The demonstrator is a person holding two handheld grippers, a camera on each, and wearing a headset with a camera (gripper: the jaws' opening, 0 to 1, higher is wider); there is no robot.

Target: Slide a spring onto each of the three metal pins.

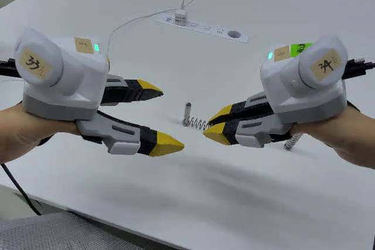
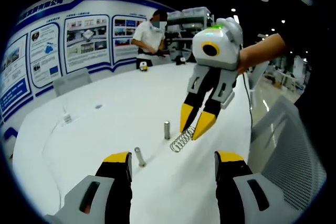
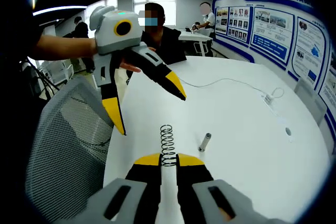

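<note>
Head view: right gripper (image 1: 212, 128) clamped on one end of a spring (image 1: 197, 123), whose free end lies just beside the base of an upright pin (image 1: 187, 111). Left gripper (image 1: 169, 118) gapes wide and holds nothing, left of that pin. Second pin (image 2: 139, 157) stands near the left jaws. Second spring (image 1: 293, 140) lies on the white table (image 1: 176, 203) beneath the right gripper.

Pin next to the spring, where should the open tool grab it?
Low on its round shaft, from the side. The pin stands upright on the table, so the open left tool could come in level and pinch it there, probably leaving the top free for the spring held in the right tool.
</note>
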